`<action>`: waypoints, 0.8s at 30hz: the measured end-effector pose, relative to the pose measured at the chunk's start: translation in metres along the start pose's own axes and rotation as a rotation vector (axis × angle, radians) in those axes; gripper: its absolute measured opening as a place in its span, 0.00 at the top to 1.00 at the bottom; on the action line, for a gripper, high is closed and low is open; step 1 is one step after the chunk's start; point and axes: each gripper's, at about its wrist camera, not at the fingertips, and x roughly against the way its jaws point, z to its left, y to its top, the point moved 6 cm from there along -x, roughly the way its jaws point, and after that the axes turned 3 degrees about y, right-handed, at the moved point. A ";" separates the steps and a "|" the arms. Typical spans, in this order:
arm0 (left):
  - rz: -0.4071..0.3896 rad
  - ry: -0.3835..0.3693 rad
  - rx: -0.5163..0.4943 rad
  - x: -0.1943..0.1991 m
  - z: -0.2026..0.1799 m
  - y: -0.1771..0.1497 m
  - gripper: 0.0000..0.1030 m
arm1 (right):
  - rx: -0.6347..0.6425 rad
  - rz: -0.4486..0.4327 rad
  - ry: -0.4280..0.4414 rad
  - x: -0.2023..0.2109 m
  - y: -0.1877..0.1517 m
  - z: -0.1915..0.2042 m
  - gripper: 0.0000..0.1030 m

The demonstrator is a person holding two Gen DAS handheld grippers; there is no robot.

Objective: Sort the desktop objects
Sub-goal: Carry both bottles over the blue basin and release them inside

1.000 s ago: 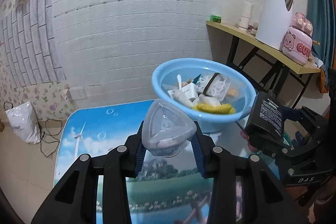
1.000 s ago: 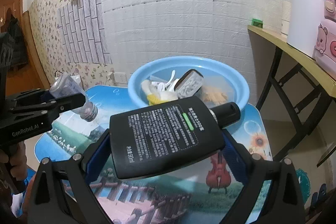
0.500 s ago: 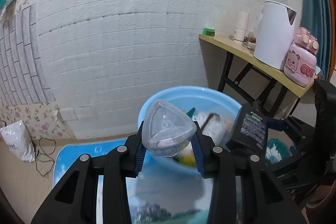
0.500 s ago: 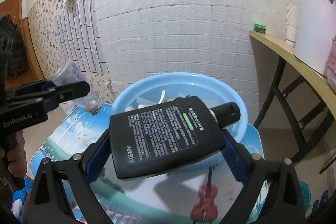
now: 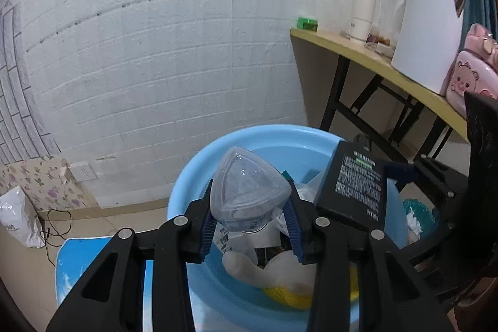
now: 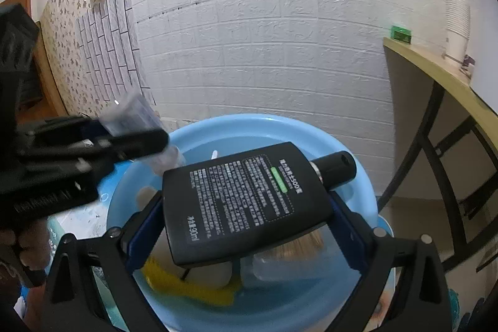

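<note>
My left gripper is shut on a clear plastic bottle, seen base-on, and holds it above the blue basin. My right gripper is shut on a flat black bottle with white print and a black cap, also above the basin. The black bottle shows in the left wrist view just right of the clear one. The left gripper with the clear bottle shows blurred at the left of the right wrist view. The basin holds several items, among them a white soft thing and a yellow one.
The basin sits on a picture-printed table. A white brick wall stands behind. A wooden side table at the right carries a white kettle, paper cups, a green box and a pink bottle.
Both grippers have moved forward with their bottles, from over the table to above the basin. The basin now fills the lower part of both views.
</note>
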 end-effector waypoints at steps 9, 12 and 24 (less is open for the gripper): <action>0.035 0.011 0.019 -0.011 0.007 -0.007 0.54 | -0.029 0.028 0.027 -0.021 0.000 -0.011 0.05; 0.038 0.015 0.031 -0.008 0.009 -0.011 0.47 | -0.019 0.029 0.025 -0.022 0.000 -0.011 0.05; 0.094 0.117 0.055 0.012 0.029 -0.037 0.25 | 0.044 0.134 -0.038 -0.032 -0.013 0.002 0.04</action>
